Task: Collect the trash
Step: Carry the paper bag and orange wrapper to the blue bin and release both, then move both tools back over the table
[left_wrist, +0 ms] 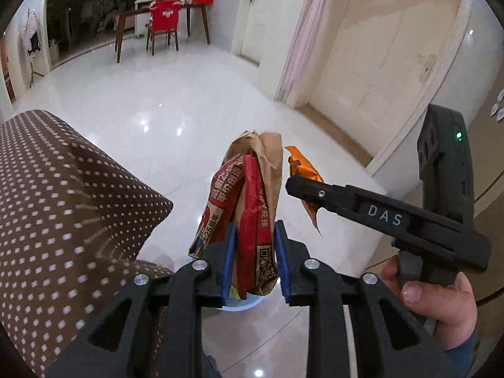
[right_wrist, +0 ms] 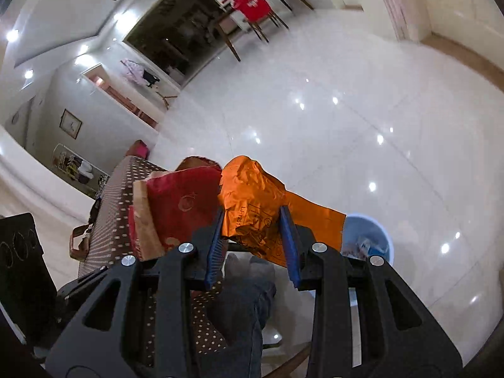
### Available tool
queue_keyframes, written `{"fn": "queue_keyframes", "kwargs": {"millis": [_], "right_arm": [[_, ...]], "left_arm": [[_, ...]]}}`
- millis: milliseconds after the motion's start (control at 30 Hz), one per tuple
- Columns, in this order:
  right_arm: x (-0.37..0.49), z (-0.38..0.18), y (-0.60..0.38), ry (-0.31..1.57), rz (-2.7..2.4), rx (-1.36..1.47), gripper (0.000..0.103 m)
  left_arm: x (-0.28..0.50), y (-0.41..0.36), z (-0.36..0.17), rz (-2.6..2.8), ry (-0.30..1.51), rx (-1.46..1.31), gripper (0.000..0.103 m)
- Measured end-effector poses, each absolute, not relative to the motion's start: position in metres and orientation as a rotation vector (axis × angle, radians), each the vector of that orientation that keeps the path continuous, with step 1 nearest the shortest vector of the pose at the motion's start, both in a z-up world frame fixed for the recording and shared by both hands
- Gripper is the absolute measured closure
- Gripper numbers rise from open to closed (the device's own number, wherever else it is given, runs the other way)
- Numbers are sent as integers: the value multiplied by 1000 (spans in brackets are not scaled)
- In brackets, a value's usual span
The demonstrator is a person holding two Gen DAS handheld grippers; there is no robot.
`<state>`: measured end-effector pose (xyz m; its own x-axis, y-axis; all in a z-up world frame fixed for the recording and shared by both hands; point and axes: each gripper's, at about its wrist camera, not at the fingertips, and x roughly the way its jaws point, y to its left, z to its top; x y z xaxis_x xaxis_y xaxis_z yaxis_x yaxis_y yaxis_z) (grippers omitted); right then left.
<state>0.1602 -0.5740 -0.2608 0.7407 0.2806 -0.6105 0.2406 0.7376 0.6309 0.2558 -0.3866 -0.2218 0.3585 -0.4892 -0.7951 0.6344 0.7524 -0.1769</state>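
Two grippers are each carrying trash. From the left wrist camera, the left gripper [left_wrist: 254,256] is squeezing a red and brown paper bag [left_wrist: 249,208], which is sticking up toward 12 o'clock. At 3 o'clock, the right gripper [left_wrist: 291,186] is pinching an orange wrapper [left_wrist: 304,165], with a hand [left_wrist: 441,296] holding it.

From the right wrist camera, the right gripper [right_wrist: 253,239] is clamping the orange wrapper [right_wrist: 252,195]. The paper bag [right_wrist: 176,208] is sitting at 9 o'clock, and a blue bin [right_wrist: 382,236] is waiting at 3 o'clock.

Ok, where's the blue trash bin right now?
In the right wrist view the blue trash bin stands on the white floor at lower right, just beyond the orange wrapper clamped in the right claw.
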Motion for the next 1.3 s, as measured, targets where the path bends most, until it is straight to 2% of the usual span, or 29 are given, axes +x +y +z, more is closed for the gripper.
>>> {"fn": "queue_keyframes", "kwargs": {"millis": [33,67,100,133,167,233,267,367,667,1300], "right_arm": [[164,-266,-578,762,22,772,67],[169,-275,-585,768,15,798,59],[172,-281,-590,772,7,820,43],[173,-293,-596,781,-11,863,35],[173,-303,-601,792,-21,905,29],[173,-319,-604,820,-23,960,24],[170,-325,-605,833,-31,968,17],[164,-329,-608,846,-53,967,7],[162,-310,-611,846,-116,908,6],[173,-180,-540,696,-44,664,6]], "left_arm": [[261,-392,-228,-703,974,185,73],[265,-396,-233,-687,988,198,60],[269,-400,-237,-675,1010,211,49],[272,-403,-242,-661,1033,214,28],[275,-403,-244,-647,1037,212,20],[274,-404,-244,-639,1020,234,18],[270,-403,-243,-642,1013,243,16],[257,-397,-240,-642,987,251,15],[236,-389,-215,-661,909,237,11],[218,-307,-123,-640,661,143,8]]}}
